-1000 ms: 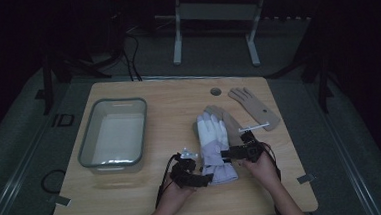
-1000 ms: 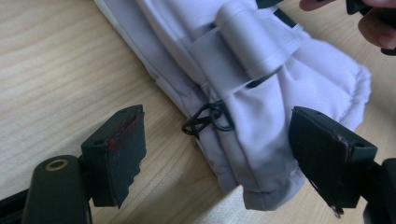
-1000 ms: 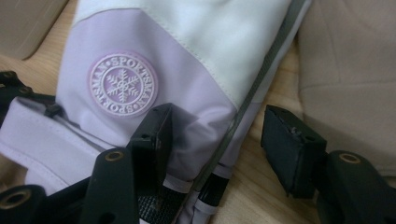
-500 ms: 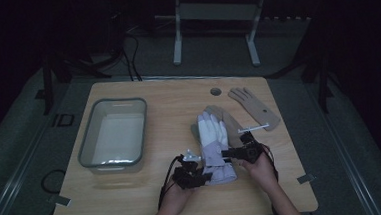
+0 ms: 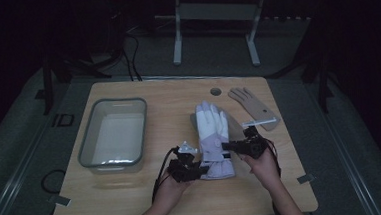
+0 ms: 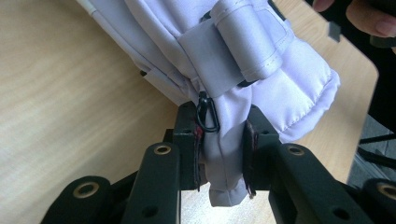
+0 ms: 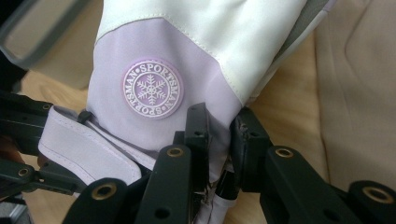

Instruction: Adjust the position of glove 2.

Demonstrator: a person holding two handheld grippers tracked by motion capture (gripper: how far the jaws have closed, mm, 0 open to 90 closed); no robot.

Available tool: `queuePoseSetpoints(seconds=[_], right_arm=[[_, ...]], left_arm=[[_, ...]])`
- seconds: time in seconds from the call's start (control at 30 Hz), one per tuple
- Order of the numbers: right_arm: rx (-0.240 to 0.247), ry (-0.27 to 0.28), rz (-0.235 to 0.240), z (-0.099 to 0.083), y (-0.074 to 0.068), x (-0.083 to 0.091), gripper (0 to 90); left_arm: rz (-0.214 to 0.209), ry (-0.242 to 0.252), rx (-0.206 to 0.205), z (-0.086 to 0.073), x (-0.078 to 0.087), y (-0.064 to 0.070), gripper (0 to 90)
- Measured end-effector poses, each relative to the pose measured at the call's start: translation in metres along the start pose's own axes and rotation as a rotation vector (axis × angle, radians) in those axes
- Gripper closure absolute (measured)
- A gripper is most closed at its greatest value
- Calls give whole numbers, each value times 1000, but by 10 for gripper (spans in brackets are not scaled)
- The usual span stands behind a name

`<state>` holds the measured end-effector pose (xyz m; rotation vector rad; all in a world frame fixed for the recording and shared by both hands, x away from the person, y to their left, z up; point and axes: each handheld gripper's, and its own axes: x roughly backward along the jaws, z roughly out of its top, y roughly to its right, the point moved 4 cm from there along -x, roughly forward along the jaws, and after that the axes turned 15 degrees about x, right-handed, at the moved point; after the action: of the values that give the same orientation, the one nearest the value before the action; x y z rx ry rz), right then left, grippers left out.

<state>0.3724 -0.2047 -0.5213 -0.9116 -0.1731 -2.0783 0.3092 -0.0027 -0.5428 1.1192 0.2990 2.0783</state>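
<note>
A: What do the tongs look like? Both are matte black; the left gripper (image 6: 222,154) has chunky arms with brass-ringed screw holes behind each jaw.

B: Same on the right gripper (image 7: 217,149). Reddish pad edges inside the left's jaws, black cables looping behind, arms bare.

Smooth padded cloth glove (image 5: 213,136) on matt wooden table (image 5: 167,94)

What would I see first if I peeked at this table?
A puffy white and lilac ski glove in the middle of the wooden table, with the left gripper pinching its cuff and the right gripper pinching its side. To the left sits a clear tub; a tan glove lies at the far right.
</note>
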Motion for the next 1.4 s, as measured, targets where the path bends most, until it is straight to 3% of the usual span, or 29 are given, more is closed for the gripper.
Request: queuePoseSetpoints(seconds=[0.27,0.57,0.83,1.07,1.4], right_arm=[[43,47,-9,30,-14,11,784],[82,65,-5,61,-30,4,786],[133,71,29,92,-51,-17,788],[140,79,62,115,-73,-40,790],[157,78,118,146,-106,-74,790]], left_arm=[[11,19,-38,16,25,1,720],[42,21,-65,30,57,-10,720],[65,30,-59,34,93,-32,721],[107,19,-73,36,127,-51,720],[126,11,-48,33,172,-83,720]])
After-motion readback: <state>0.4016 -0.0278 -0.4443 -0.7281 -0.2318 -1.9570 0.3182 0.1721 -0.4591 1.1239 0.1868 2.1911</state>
